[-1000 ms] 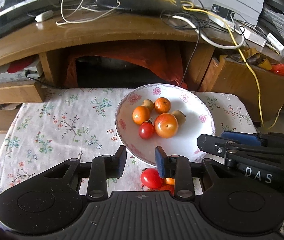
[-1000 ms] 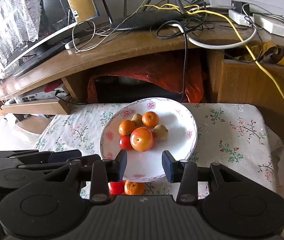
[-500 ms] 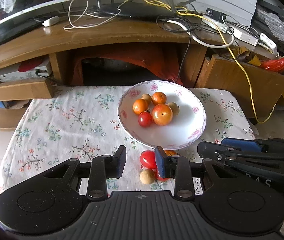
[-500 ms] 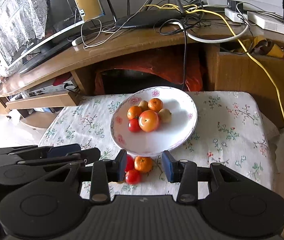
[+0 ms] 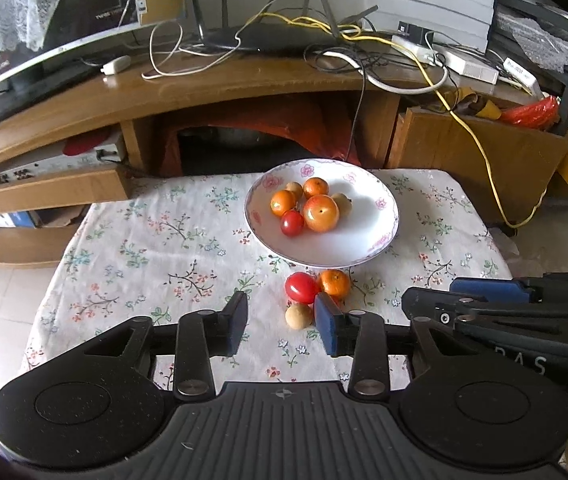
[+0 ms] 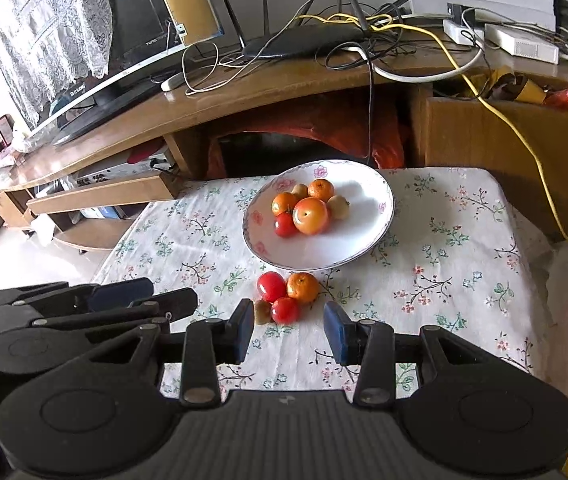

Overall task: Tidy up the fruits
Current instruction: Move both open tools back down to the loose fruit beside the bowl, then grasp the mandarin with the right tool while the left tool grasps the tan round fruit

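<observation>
Both jaws released, nothing gripped. Left gripper (image 5: 282,326) and right gripper (image 6: 289,328) hang side by side above the near part of the bench (image 5: 132,248), which has a floral cloth on it.

Plate (image 5: 368,240) sits on the far middle of the bench. In it: a big orange-red fruit (image 5: 321,213), two tangerines (image 5: 316,187), one tomato (image 5: 292,223) and two small tan fruits (image 5: 343,203), all bunched left of centre.

Loose cluster on the cloth just in front of the plate rim: tomato (image 6: 271,286), tangerine (image 6: 302,287), second tomato (image 6: 285,310), small tan fruit (image 6: 261,312). They touch each other. Tangerine is nearest the plate.

In the right wrist view the cluster lies ahead of the open gap, slightly toward the left finger. In the left wrist view it lies near the right pad (image 5: 326,322), which partly hides the second tomato.

Behind the bench: wooden TV stand (image 6: 244,92) with router (image 6: 304,38) and tangled cables.
</observation>
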Available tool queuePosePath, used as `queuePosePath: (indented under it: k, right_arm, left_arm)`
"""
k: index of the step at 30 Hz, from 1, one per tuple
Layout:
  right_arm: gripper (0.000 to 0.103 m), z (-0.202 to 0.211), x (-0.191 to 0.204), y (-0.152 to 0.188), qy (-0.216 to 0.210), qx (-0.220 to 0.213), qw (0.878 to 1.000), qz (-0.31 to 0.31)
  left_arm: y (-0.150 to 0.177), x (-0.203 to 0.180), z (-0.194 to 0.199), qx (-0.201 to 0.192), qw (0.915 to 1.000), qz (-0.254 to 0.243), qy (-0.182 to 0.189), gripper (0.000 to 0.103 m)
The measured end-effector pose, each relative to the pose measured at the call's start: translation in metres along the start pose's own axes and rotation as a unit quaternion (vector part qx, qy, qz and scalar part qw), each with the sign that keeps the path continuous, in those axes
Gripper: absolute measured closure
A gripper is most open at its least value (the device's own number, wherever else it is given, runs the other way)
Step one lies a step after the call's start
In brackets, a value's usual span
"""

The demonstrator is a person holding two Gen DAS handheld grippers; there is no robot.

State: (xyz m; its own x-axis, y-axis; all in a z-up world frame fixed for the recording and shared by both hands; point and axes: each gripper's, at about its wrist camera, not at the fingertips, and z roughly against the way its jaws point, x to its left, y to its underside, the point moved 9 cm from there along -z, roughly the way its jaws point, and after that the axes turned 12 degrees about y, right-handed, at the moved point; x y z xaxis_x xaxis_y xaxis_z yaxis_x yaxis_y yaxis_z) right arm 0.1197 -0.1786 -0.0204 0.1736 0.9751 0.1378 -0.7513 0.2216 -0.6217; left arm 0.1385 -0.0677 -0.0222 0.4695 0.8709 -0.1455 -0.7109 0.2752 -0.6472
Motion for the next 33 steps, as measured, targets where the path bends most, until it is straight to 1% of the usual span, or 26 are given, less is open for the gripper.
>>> queuePosePath:
  k: [3, 7, 11, 15, 20, 24, 27, 33]
  right_arm:
    - [0.062, -0.009, -0.002, 0.001, -0.001, 0.008, 1.000, -0.002]
    - [0.062, -0.028, -0.004, -0.002, 0.008, 0.020, 1.000, 0.001]
    - [0.062, -0.051, -0.007, -0.005, 0.003, 0.042, 0.999, -0.013]
    - [0.062, -0.066, -0.004, -0.009, 0.006, 0.047, 0.999, -0.012]
    - [0.062, -0.084, 0.001, -0.009, 0.006, 0.058, 0.998, -0.012]
    - [0.062, -0.094, 0.004, -0.012, 0.006, 0.064, 0.998, -0.011]
    - [0.063, -0.099, 0.008, -0.013, 0.003, 0.066, 0.998, -0.008]
    - [0.063, -0.110, 0.015, -0.012, 0.010, 0.072, 0.997, 0.007]
  left_arm:
    - [0.001, 0.003, -0.008, 0.003, 1.0000, 0.001, -0.001, 0.048]
    - [0.001, 0.009, -0.025, 0.020, 0.9997, 0.016, 0.006, 0.048]
    - [0.000, 0.019, -0.039, 0.031, 0.9989, 0.034, 0.011, 0.046]
    - [0.002, 0.029, -0.049, 0.044, 0.9975, 0.054, 0.015, 0.042]
    - [0.005, 0.038, -0.054, 0.054, 0.9962, 0.068, 0.007, 0.043]
    - [0.004, 0.044, -0.052, 0.053, 0.9944, 0.089, 0.016, 0.043]
    - [0.003, 0.046, -0.050, 0.051, 0.9948, 0.087, 0.011, 0.042]
    - [0.005, 0.051, -0.052, 0.057, 0.9935, 0.099, 0.009, 0.043]
